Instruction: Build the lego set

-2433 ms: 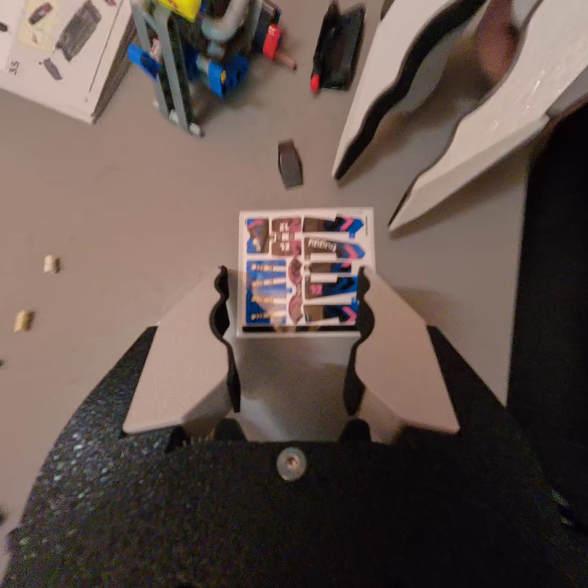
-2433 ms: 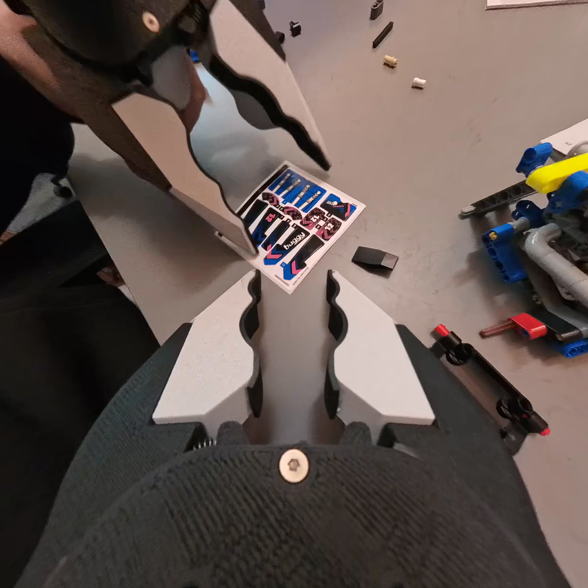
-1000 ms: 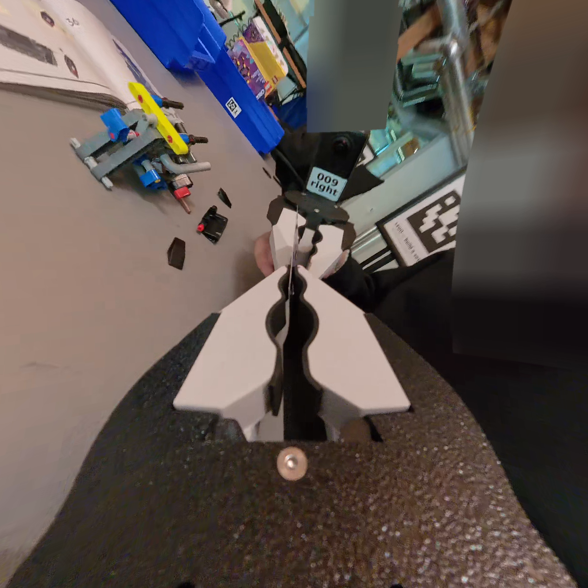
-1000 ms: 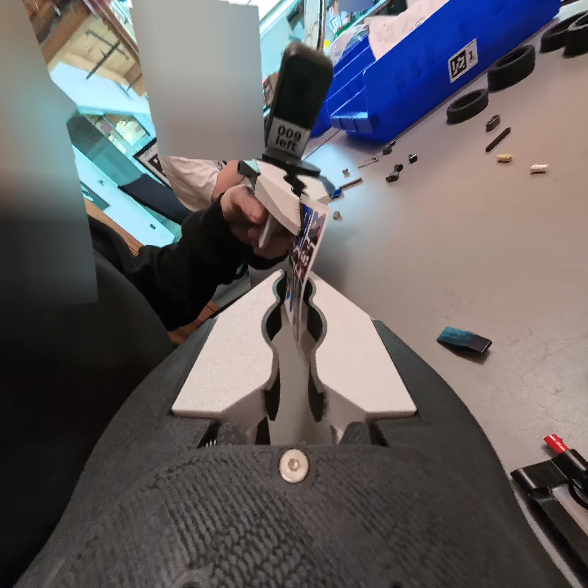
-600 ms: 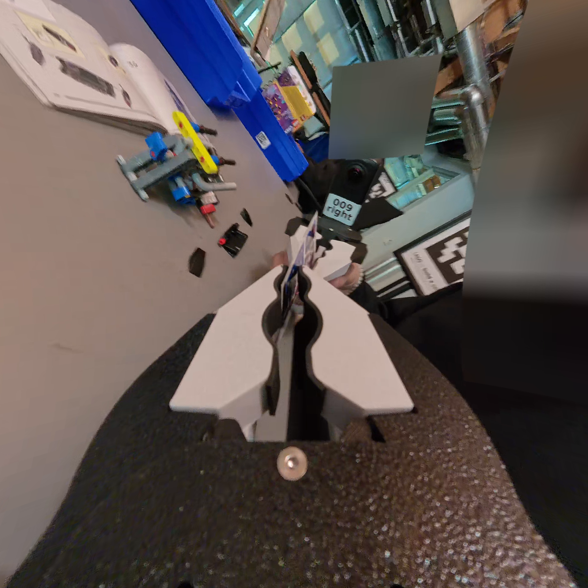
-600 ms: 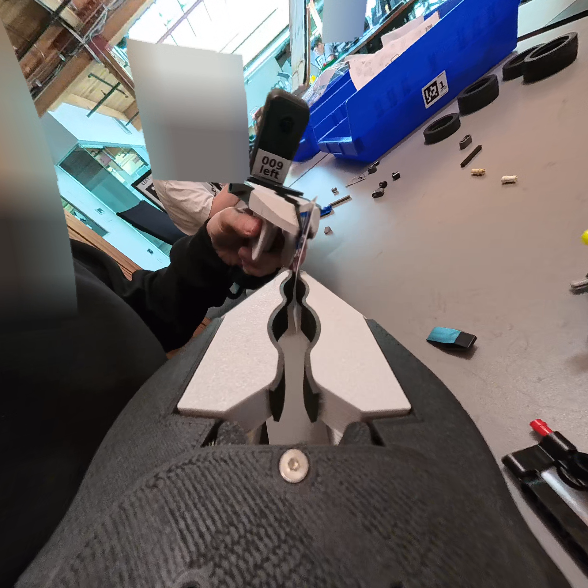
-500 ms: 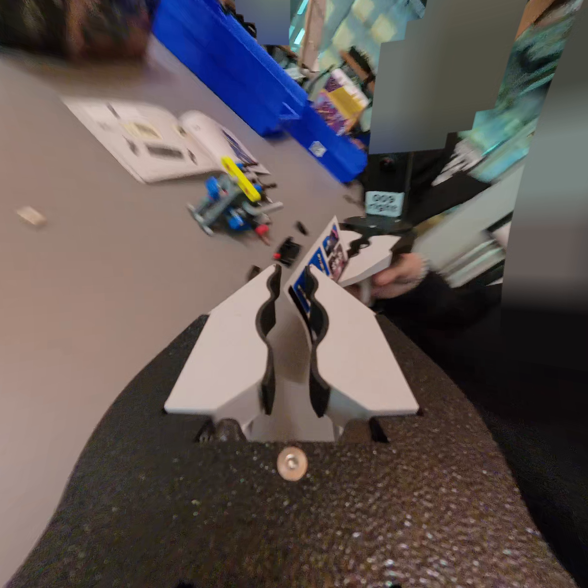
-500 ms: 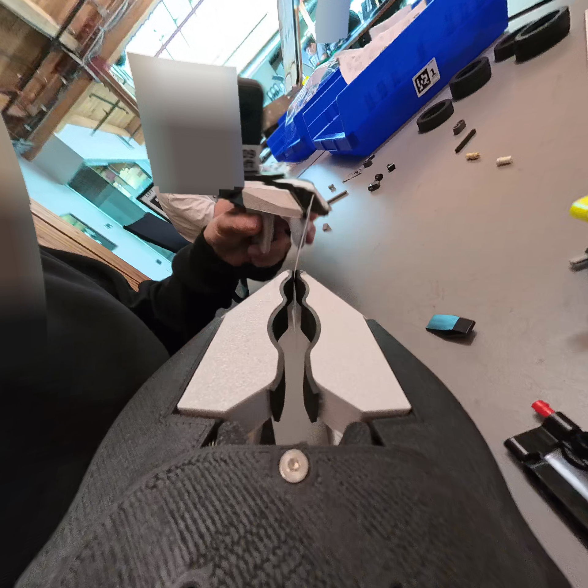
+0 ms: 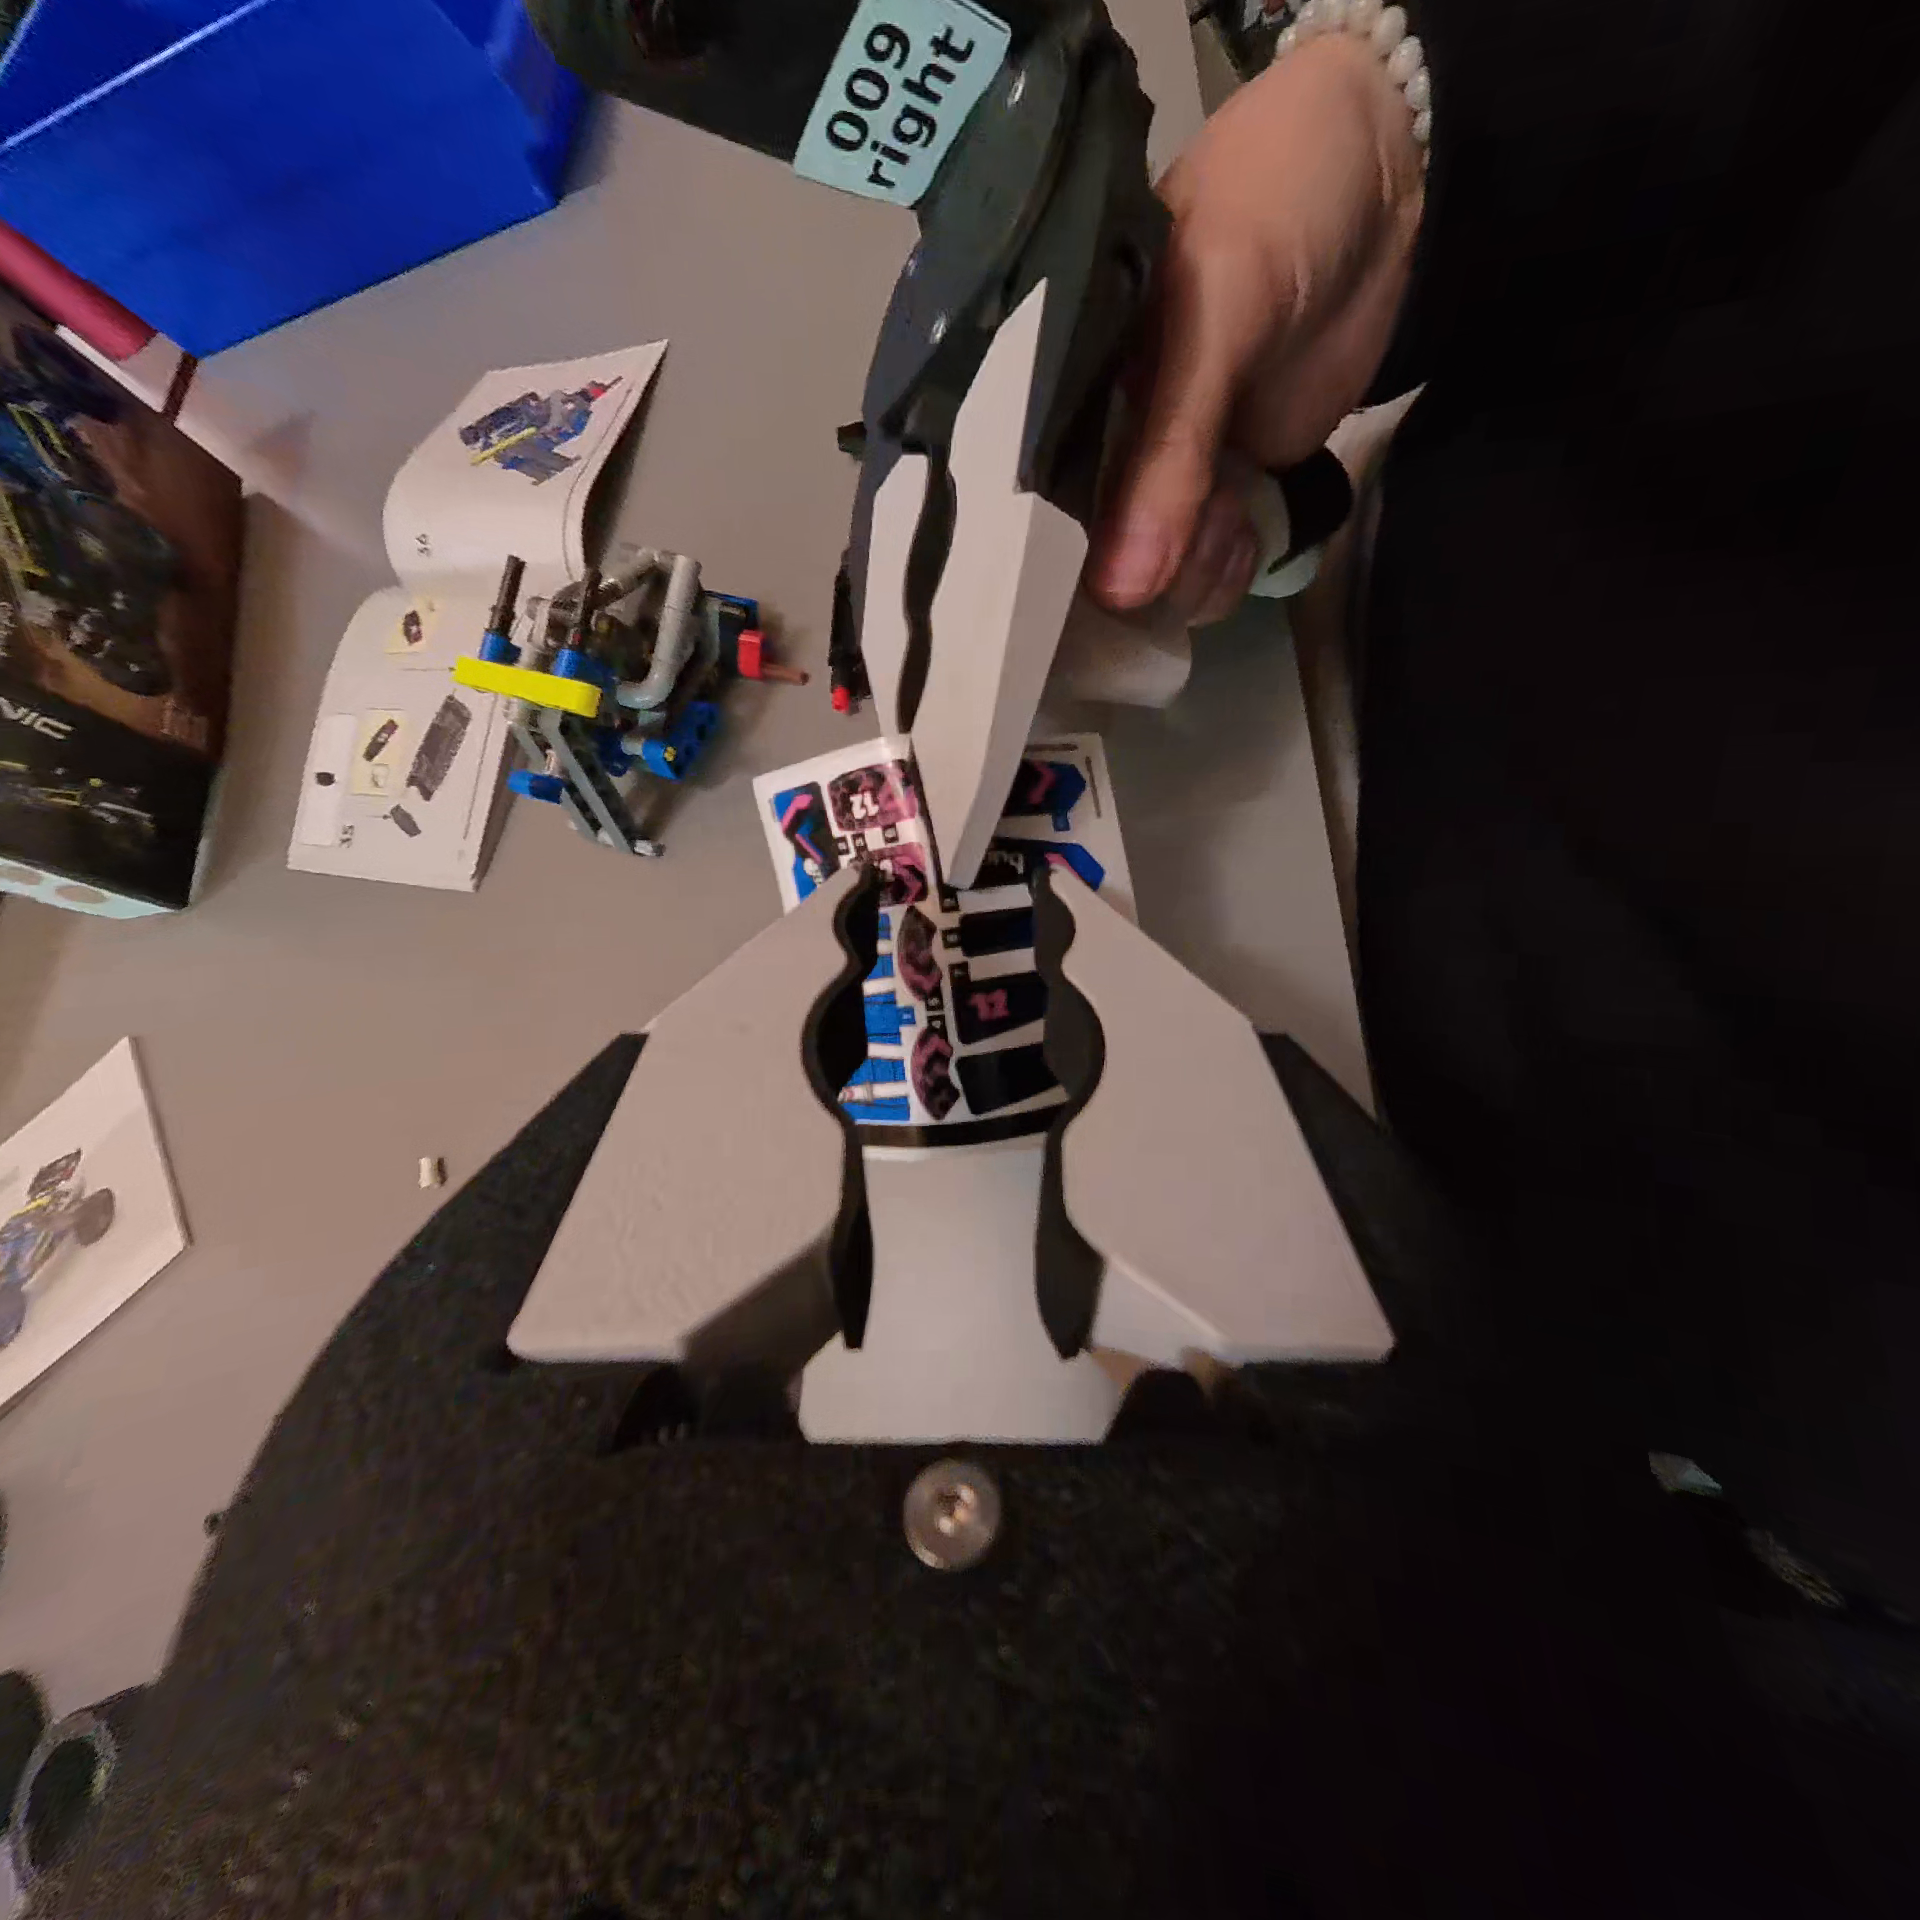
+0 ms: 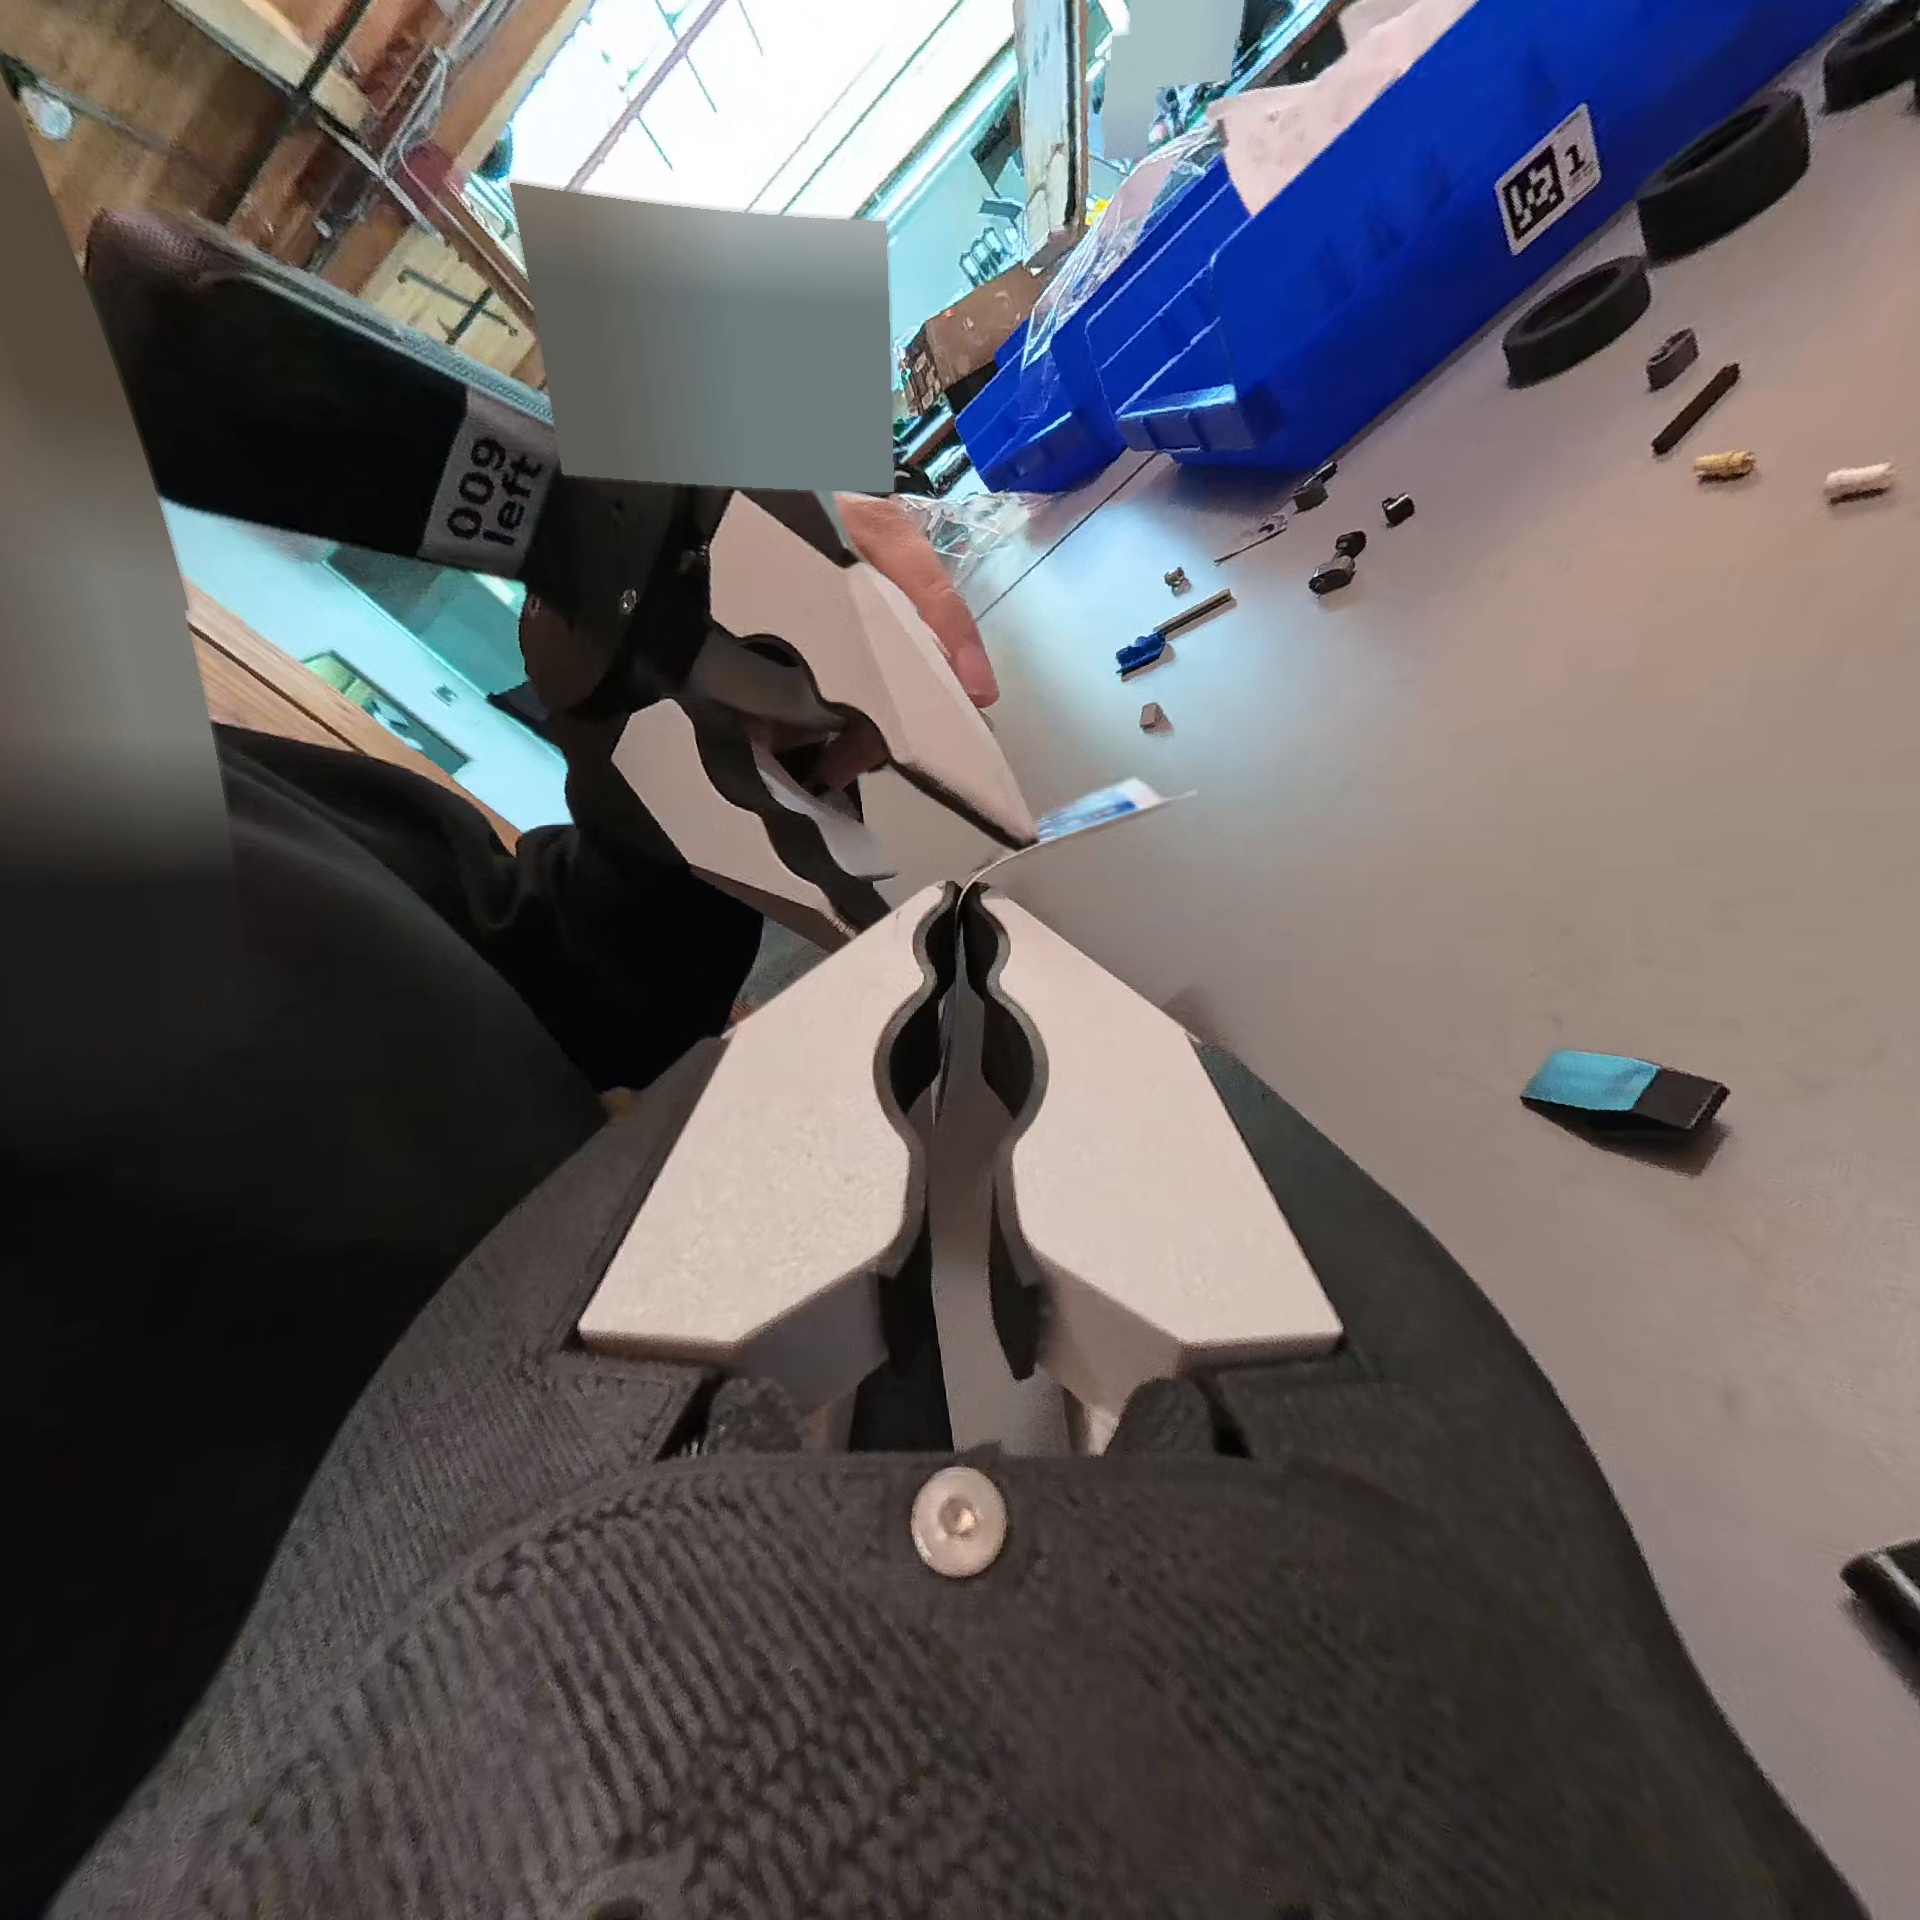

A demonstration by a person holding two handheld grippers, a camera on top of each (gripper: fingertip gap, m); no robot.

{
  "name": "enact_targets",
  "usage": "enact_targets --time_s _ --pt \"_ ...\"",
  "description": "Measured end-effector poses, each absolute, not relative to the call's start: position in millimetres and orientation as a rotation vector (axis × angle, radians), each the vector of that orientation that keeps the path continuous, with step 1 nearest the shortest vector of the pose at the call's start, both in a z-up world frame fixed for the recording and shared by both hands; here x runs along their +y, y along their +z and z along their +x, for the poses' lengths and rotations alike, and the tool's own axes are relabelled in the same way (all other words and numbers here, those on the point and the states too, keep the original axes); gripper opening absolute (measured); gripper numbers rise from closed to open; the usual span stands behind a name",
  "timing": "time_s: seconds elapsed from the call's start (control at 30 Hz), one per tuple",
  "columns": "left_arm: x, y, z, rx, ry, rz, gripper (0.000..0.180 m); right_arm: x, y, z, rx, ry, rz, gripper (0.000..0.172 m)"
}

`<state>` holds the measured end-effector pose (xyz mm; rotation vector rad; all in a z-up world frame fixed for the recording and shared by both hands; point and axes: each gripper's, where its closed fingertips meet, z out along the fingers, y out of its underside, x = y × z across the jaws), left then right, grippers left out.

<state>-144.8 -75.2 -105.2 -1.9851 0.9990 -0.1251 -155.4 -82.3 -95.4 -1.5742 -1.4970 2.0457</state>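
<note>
Left wrist view alone shows sticker sheet (image 9: 940,940) face

The left gripper (image 9: 948,883) has let go of the sticker sheet (image 9: 831,821), its fingers (image 9: 727,1091) now apart; the right gripper (image 10: 961,894) alone pinches it.

Lettered, numbered sticker sheet (image 9: 821,821) at centre. Above it, pale printed label (image 9: 902,104) on the right gripper (image 10: 954,891); left of it, numbered instruction booklet (image 9: 416,727) and printed box (image 9: 94,644).
</note>
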Motion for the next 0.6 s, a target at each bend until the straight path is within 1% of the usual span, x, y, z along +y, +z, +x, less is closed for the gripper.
enact_targets --time_s 0.1,0.23,0.6 --pt "-75.9 -102.3 -142.7 1.012 -0.15 -1.974 0.023 -84.6 -91.4 -153.2 -1.532 2.014 -1.467 0.0" --pt "-81.3 -100.8 -140.4 1.039 -0.212 -1.981 0.016 -91.5 -93.3 -149.2 -1.665 1.849 -1.283 0.0" --pt "-96.8 -97.9 -129.0 1.114 -0.387 -1.936 0.013 -106.8 -91.3 -138.8 -1.818 1.621 -0.938 0.0"
